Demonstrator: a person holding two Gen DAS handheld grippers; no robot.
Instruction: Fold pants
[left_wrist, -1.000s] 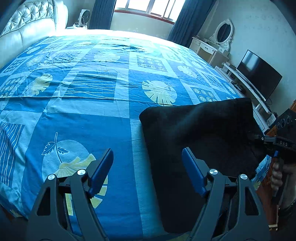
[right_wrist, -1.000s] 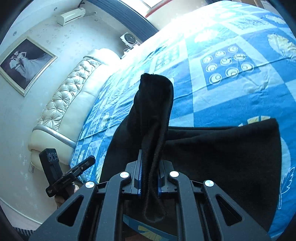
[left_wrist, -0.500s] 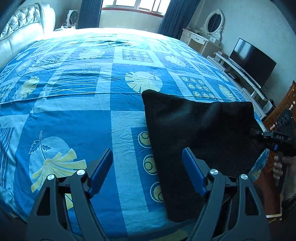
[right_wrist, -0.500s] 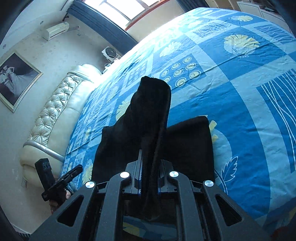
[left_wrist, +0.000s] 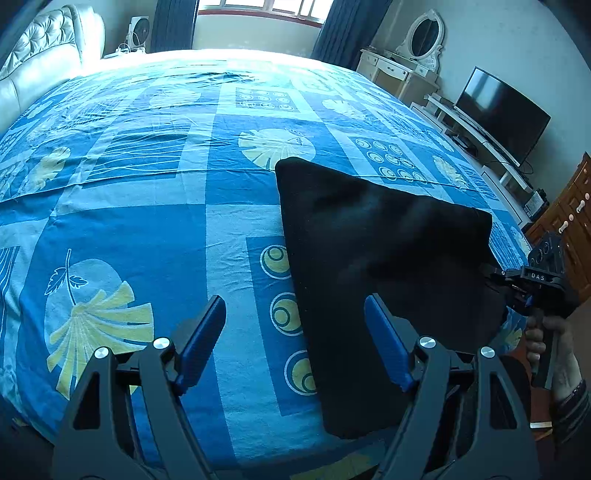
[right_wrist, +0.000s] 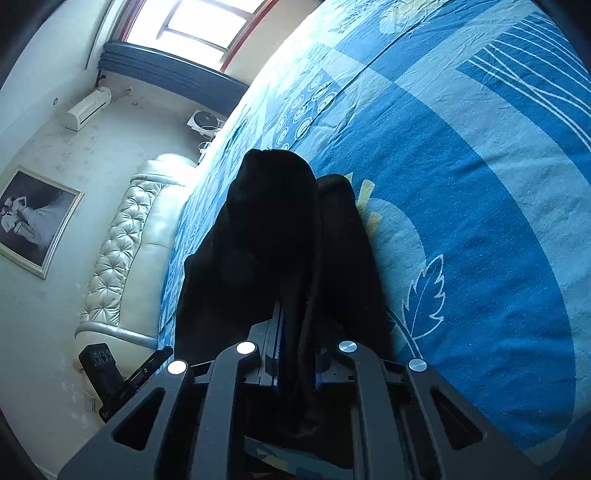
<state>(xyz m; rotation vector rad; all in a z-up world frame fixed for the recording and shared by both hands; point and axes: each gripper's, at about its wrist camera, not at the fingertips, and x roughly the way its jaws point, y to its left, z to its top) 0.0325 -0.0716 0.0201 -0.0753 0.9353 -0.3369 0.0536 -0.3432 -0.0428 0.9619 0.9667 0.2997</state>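
Note:
The black pants (left_wrist: 373, 251) lie folded on the blue patterned bed sheet (left_wrist: 147, 229), near its front right edge. My left gripper (left_wrist: 295, 332) is open and empty, held above the sheet just left of the pants, its right finger over the pants' front part. My right gripper (right_wrist: 295, 354) is shut on the pants (right_wrist: 273, 229) and holds a fold of the cloth raised off the bed. It shows in the left wrist view (left_wrist: 532, 284) at the pants' right edge.
A tufted cream headboard (left_wrist: 40, 70) stands at the left. A dressing table with mirror (left_wrist: 402, 70), a TV (left_wrist: 502, 114) on a low stand and a wooden cabinet (left_wrist: 569, 221) line the right side. A window (left_wrist: 258, 7) is at the far end.
My right gripper has pulled the held fold of the pants over and lower, and the pants now lie flatter and narrower. My left gripper stayed open and drew back a little.

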